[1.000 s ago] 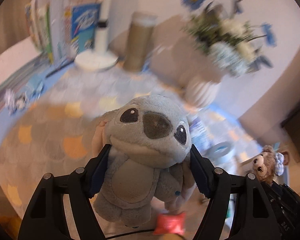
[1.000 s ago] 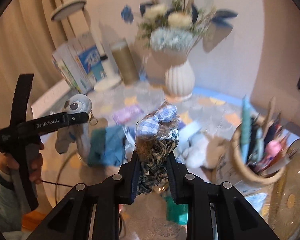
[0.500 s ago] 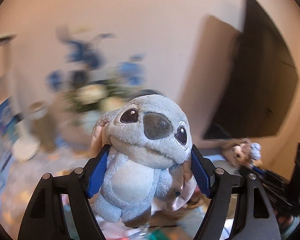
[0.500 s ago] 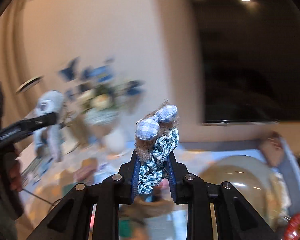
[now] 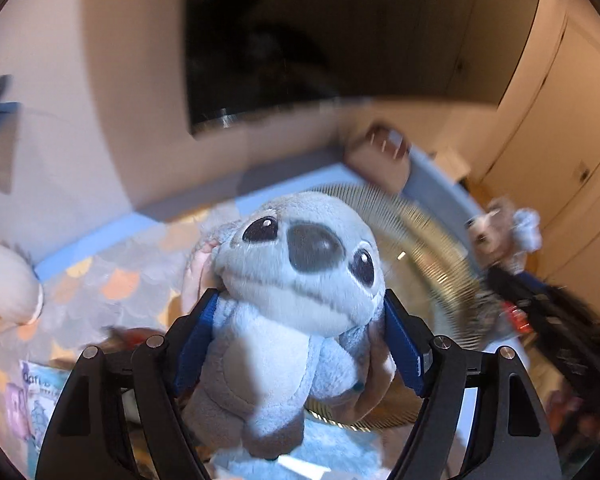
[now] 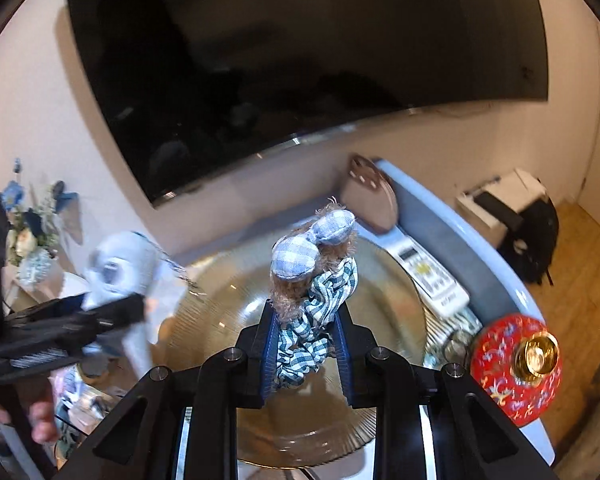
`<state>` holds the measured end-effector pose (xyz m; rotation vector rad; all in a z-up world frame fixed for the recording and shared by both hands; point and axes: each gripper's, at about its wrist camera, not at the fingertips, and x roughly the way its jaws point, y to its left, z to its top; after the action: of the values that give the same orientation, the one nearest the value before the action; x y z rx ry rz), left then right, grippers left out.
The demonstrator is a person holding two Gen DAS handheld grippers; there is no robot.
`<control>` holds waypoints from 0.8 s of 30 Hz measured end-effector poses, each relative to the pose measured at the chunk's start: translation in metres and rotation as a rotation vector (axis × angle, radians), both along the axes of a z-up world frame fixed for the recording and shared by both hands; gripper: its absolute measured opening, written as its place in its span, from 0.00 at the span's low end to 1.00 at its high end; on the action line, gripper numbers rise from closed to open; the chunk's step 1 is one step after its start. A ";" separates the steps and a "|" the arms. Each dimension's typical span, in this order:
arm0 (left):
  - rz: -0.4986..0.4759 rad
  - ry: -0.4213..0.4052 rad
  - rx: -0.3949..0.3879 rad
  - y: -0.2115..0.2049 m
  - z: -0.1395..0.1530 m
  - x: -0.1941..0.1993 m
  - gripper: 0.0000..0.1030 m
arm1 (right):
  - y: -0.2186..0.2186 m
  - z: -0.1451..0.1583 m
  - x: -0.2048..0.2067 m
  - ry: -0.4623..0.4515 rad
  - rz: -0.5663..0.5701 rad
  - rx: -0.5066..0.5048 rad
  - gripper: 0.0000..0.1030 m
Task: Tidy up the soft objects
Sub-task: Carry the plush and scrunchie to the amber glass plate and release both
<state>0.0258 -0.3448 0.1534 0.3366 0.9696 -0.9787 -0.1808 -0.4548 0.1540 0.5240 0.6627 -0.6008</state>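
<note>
Left tongs gripped a grey-blue plush by its sides, blue pads pressed into the body, head upright above the tips. Right tongs were clamped on a small bear plush in a checked scarf, its checked-soled feet pointing up past the tips.

Both sets of tongs hung over a round ribbed glass dish, amber-tinted, resting on the counter, which had a pale blue raised edge. Under the dish the counter covering showed a grey and orange scale pattern, seen left of the left tongs.

Right of the right tongs: a white remote beside the dish, and a red patterned lid with a gold knob near the counter edge. Beyond the tips, a brown bag leaned at the wall. Above it a large dark screen was mounted on the cream wall. Far left, a vase of blue and white flowers. Wood floor at far right.
</note>
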 end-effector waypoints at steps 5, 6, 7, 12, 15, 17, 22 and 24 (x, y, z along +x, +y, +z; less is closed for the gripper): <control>-0.032 0.025 0.075 -0.027 -0.026 -0.010 0.87 | -0.009 -0.016 0.007 0.034 -0.009 0.056 0.61; -0.034 0.029 0.081 -0.031 -0.025 -0.011 0.87 | -0.008 -0.022 0.002 0.035 -0.003 0.067 0.68; -0.035 0.035 0.085 -0.033 -0.024 -0.013 0.87 | -0.006 -0.023 0.002 0.033 0.002 0.073 0.73; -0.026 0.008 0.063 -0.030 -0.012 -0.018 0.89 | -0.006 -0.027 -0.002 0.049 -0.007 0.074 0.74; -0.022 -0.003 0.067 -0.030 -0.006 -0.021 0.90 | -0.006 -0.028 -0.002 0.070 -0.015 0.072 0.74; -0.021 0.003 0.069 -0.030 -0.005 -0.020 0.90 | -0.005 -0.027 -0.002 0.078 -0.015 0.067 0.74; -0.020 0.014 0.080 -0.029 -0.008 -0.021 0.90 | -0.003 -0.026 -0.001 0.090 -0.011 0.066 0.74; -0.017 0.021 0.082 -0.027 -0.008 -0.021 0.90 | -0.003 -0.026 0.000 0.091 -0.006 0.066 0.74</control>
<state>0.0052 -0.3718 0.1449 0.4045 1.0292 -0.9613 -0.1813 -0.4575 0.1283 0.5631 0.7694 -0.6121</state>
